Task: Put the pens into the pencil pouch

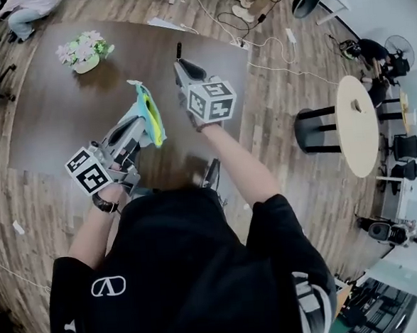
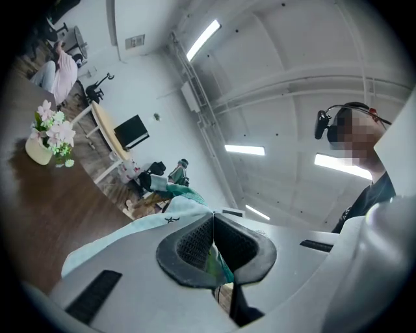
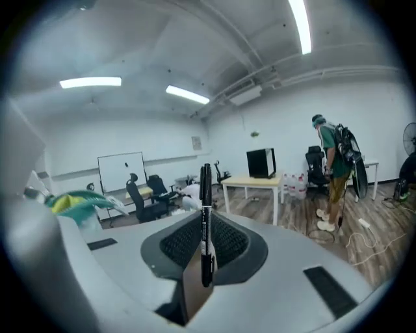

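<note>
Table [image 1: 42, 131] lying far, below both tools. Pencil pouch [image 1: 150, 116], left of centre, hanging above the table, its edge pinched in clamped left gripper [image 2: 213, 250], probably presenting it for loading. Right gripper [image 3: 206, 244] squeezing pen [image 3: 205, 188] upright, right of the pouch, likely readying insertion.

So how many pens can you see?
1. A black pen is clamped in the right tool. Others may be hidden inside the pencil pouch held by the left tool.
</note>
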Demonstrator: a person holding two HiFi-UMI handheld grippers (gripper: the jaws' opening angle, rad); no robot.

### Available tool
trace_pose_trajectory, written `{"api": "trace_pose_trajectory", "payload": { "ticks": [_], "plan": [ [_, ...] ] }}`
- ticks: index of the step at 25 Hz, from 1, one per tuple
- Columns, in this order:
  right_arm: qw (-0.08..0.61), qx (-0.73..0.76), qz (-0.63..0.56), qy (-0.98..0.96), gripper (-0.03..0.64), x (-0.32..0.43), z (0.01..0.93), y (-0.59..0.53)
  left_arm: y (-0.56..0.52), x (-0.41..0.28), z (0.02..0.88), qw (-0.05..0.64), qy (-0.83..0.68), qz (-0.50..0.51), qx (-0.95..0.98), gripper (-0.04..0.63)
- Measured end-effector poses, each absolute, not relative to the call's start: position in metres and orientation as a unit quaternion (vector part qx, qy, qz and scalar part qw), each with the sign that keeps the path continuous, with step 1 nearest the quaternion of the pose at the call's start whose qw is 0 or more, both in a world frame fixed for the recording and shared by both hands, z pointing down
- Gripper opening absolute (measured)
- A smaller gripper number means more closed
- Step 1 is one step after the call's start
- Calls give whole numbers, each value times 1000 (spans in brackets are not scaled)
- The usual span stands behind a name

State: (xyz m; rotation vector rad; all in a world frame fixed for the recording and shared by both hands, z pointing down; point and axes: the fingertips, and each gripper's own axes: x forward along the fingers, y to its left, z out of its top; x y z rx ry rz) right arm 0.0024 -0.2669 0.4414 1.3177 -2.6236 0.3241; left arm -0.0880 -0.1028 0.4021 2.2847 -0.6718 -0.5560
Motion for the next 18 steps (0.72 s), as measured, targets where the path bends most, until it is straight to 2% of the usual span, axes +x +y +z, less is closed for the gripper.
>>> {"api": "trace_pose_trajectory", "payload": {
  "ticks": [5, 10, 18],
  "plan": [
    [-21, 475, 13, -879, 43, 58, 350, -243, -131, -47, 388, 340, -229, -205, 889, 6],
    [-100, 491, -59, -864, 43, 89, 296, -195, -135, -26, 378, 336, -219, -201, 894, 6],
    [-127, 511, -74, -847, 43, 102, 293, -168, -135, -21, 375, 337, -208, -197, 897, 6]
  ]
}}
